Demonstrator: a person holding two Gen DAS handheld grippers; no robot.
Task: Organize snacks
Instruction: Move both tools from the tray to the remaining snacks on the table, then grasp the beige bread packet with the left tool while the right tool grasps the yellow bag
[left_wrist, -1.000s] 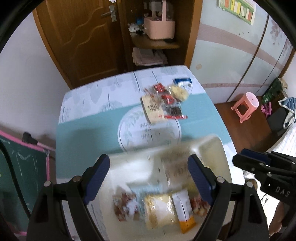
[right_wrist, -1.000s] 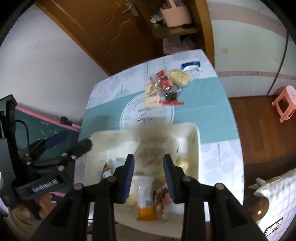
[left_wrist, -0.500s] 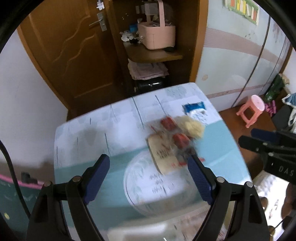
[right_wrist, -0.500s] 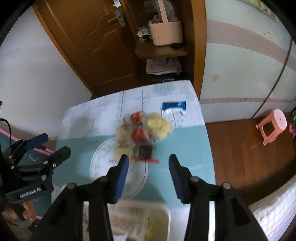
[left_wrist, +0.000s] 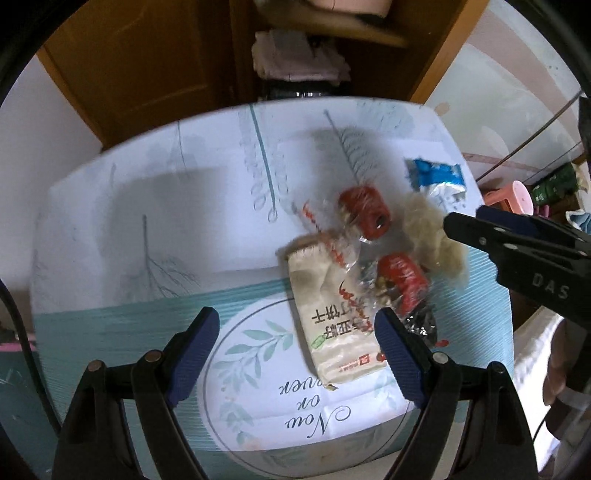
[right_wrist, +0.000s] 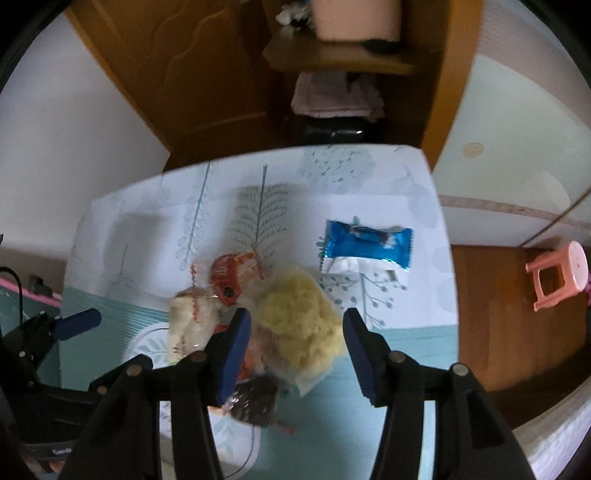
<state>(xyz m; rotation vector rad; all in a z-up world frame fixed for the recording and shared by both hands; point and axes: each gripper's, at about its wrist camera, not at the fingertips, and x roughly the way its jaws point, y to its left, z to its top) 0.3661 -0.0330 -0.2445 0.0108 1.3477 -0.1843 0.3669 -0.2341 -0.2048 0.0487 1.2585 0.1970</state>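
Left wrist view: my left gripper (left_wrist: 297, 341) stands wide, empty; the cream packet (left_wrist: 334, 314) lies between its pads, long axis running away.

Right wrist view: my right gripper (right_wrist: 297, 343) is opening, empty, straddling the yellow snack bag (right_wrist: 301, 317), nearer it.

Both wrist cameras look steeply down, fairly close, over the table (left_wrist: 110, 221) (left one further left); both share the snack pile (right_wrist: 291, 325).
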